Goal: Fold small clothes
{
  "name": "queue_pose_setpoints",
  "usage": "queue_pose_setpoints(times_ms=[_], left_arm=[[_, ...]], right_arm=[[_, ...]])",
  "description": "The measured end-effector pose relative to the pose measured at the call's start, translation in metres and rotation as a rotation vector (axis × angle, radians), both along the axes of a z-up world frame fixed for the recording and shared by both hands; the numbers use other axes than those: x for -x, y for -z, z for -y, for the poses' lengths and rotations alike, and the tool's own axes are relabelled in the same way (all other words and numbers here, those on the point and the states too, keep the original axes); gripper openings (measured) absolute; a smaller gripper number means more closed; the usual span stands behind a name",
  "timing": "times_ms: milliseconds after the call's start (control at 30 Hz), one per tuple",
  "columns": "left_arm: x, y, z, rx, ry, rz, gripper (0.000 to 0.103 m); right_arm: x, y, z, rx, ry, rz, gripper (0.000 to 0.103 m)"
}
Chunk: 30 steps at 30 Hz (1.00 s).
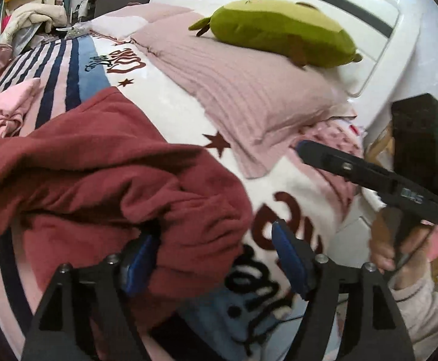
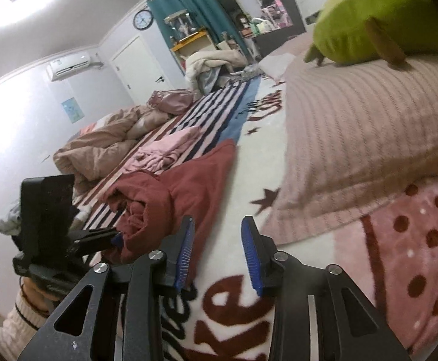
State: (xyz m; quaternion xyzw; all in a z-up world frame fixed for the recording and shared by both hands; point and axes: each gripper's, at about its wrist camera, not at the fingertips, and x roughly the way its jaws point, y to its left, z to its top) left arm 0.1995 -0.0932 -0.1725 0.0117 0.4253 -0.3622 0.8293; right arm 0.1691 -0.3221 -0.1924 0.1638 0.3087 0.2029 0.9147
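My left claw [image 1: 215, 258] has its blue-padded jaws apart, dark red garment [image 1: 104, 174] bunched between them on the printed blanket [image 1: 176, 114]. My right claw [image 2: 217, 251] is parted too, holding nothing, with the garment at its ten o'clock. A pink pillow [image 2: 354, 138] sits at two o'clock.

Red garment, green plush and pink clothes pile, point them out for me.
red garment [image 1: 104, 162], left wrist view, upper bunched fold.
green plush [image 1: 276, 30], left wrist view, middle of body.
pink clothes pile [image 2: 164, 150], right wrist view, centre.
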Motion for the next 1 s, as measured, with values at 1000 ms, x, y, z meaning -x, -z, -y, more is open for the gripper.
queue_pose_setpoints(times_ms=[1000], left_arm=[[0.044,-0.009,-0.221,0.089,-0.586,0.158,0.074]], right_arm=[[-0.047,-0.058,-0.169,0.443,-0.232,0.060,0.068]])
